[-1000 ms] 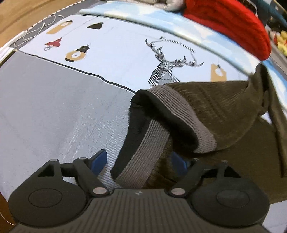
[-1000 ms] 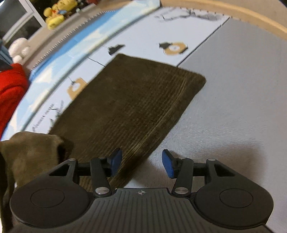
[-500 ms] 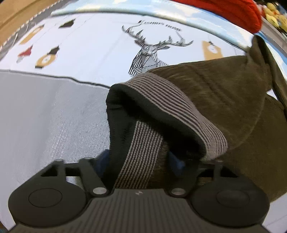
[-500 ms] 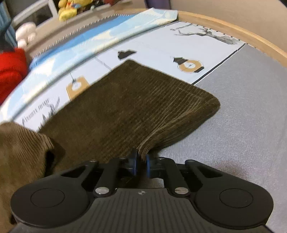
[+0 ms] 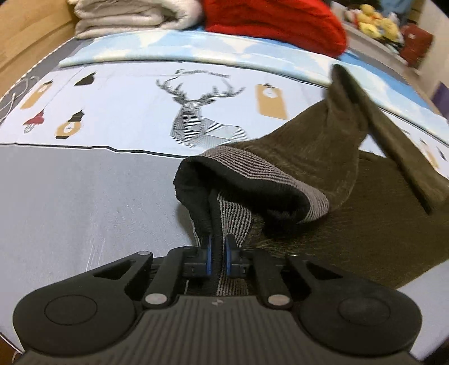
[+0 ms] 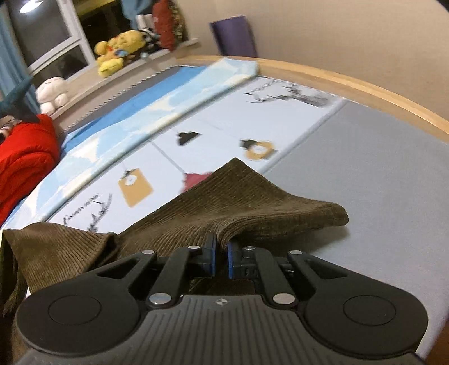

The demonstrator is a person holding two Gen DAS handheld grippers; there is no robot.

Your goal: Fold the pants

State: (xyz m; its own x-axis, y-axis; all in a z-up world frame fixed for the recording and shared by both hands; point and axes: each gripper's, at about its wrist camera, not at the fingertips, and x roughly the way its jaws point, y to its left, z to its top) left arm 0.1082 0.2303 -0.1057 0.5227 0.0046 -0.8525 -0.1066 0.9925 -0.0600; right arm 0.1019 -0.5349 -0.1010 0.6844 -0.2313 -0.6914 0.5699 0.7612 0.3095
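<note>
Brown corduroy pants (image 5: 322,157) lie on a bed. My left gripper (image 5: 216,254) is shut on their grey striped waistband (image 5: 233,216), which has a black lining and is lifted off the sheet. My right gripper (image 6: 221,257) is shut on the hem edge of a pant leg (image 6: 238,202), which is raised and tented above the bed. A bunched part of the pants (image 6: 56,247) shows at the left of the right wrist view.
The bed has a grey sheet (image 5: 84,202) and a light blue printed cover with a deer (image 5: 196,112). A red blanket (image 5: 275,22) and folded white bedding (image 5: 132,14) lie at the far side. Plush toys (image 6: 118,50) sit on a sill. A wooden bed frame (image 6: 364,84) edges the right.
Both grippers have closed, the left on the waistband and the right on the leg hem. Both have lifted the cloth off the bed.
</note>
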